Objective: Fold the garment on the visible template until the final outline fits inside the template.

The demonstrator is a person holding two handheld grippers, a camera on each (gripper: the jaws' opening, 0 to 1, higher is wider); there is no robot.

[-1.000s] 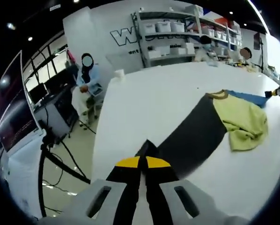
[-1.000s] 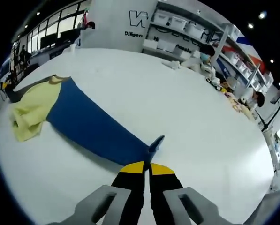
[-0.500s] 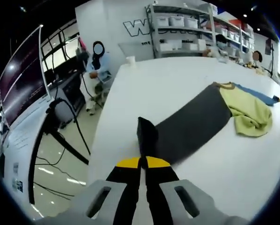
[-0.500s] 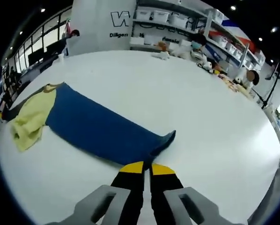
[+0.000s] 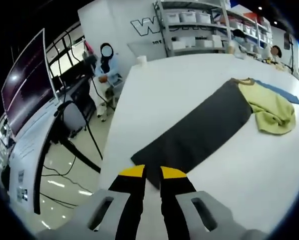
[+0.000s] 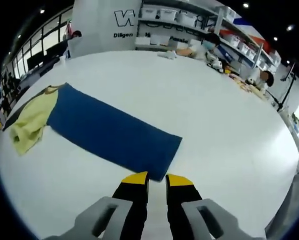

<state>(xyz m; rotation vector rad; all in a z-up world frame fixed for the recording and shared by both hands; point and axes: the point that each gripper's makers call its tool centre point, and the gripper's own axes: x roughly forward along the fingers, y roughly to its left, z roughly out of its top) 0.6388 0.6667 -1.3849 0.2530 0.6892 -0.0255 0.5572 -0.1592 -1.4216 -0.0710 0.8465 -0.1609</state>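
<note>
Left claw (image 5: pixel 153 173): jaws parted, empty, at grey sleeve (image 5: pixel 197 135) end | right claw (image 6: pixel 157 179): parted, empty, by blue sleeve (image 6: pixel 111 132) | shirt body (image 5: pixel 272 112) bunched on worktop (image 6: pixel 204 115) | smooth it flat before you fold sleeves inward

Bright ceiling lights, curved, perhaps soft edges

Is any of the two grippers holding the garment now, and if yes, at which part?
Nothing is held. The left gripper is open beside the dark sleeve; the right gripper is open beside the blue sleeve. Both sleeves lie flat.
</note>
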